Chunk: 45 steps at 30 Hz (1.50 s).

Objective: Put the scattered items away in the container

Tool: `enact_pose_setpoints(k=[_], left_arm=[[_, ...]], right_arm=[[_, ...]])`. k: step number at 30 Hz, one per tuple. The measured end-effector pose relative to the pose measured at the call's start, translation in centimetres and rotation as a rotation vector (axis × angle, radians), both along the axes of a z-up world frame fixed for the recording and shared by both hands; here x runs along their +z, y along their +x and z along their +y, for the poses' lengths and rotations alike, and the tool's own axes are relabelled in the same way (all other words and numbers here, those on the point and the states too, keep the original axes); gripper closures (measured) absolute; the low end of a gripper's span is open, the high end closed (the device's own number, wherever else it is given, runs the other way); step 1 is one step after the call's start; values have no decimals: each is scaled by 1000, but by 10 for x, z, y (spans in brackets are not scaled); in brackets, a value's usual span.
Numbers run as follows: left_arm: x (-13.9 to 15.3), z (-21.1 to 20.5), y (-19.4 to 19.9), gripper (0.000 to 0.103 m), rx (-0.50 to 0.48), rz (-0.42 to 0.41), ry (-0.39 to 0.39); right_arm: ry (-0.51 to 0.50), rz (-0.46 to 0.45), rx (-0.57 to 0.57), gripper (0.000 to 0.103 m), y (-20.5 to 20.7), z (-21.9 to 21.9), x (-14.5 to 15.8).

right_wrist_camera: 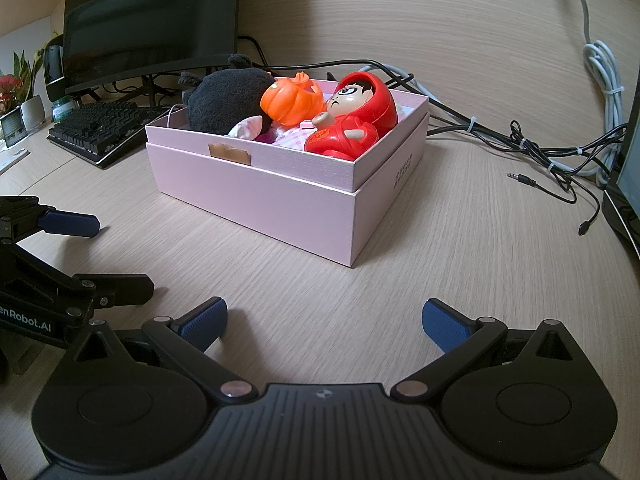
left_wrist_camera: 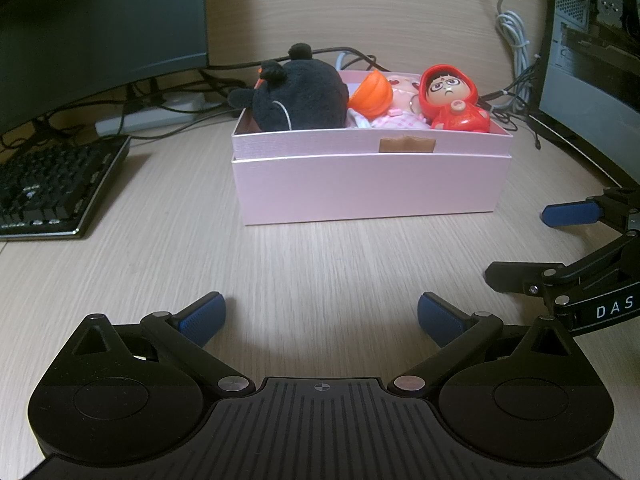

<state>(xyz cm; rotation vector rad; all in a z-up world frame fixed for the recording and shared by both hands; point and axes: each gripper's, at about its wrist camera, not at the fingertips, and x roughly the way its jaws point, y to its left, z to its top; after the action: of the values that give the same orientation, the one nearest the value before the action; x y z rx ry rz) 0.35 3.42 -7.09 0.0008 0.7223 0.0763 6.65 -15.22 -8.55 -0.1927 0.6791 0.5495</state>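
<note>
Desk (left_wrist_camera: 320,264) bare in front; pink box (left_wrist_camera: 372,188) mid-desk holds black plush (left_wrist_camera: 300,96), red doll (left_wrist_camera: 452,100), pumpkin (left_wrist_camera: 370,92), pink doll (left_wrist_camera: 400,116), so tidying looks done. Left gripper (left_wrist_camera: 320,320) and right gripper (right_wrist_camera: 325,324) both wide, empty, back from box. Monitor (right_wrist_camera: 152,20), keyboard (left_wrist_camera: 52,188), cables (right_wrist_camera: 540,148) around; nothing blocks.

The box (left_wrist_camera: 372,188) stands on the worktop (left_wrist_camera: 280,272), near its middle. In the box, the plush toy (left_wrist_camera: 300,96) lies at the left end, the hooded figure (left_wrist_camera: 452,100) at the right end, with the pumpkin (left_wrist_camera: 370,94) and the doll (left_wrist_camera: 400,108) between them. A keyboard (left_wrist_camera: 52,188) lies left of the box, a monitor (left_wrist_camera: 100,20) behind the keyboard. Cables (right_wrist_camera: 520,140) trail behind and right of the box.
</note>
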Motion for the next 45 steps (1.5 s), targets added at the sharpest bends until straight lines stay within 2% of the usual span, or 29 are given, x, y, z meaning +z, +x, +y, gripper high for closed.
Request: enact_pose_setpoints(k=[45], left_arm=[[1, 1, 1, 0, -16, 12, -2]], right_arm=[[0, 0, -2, 0, 0, 0, 0]])
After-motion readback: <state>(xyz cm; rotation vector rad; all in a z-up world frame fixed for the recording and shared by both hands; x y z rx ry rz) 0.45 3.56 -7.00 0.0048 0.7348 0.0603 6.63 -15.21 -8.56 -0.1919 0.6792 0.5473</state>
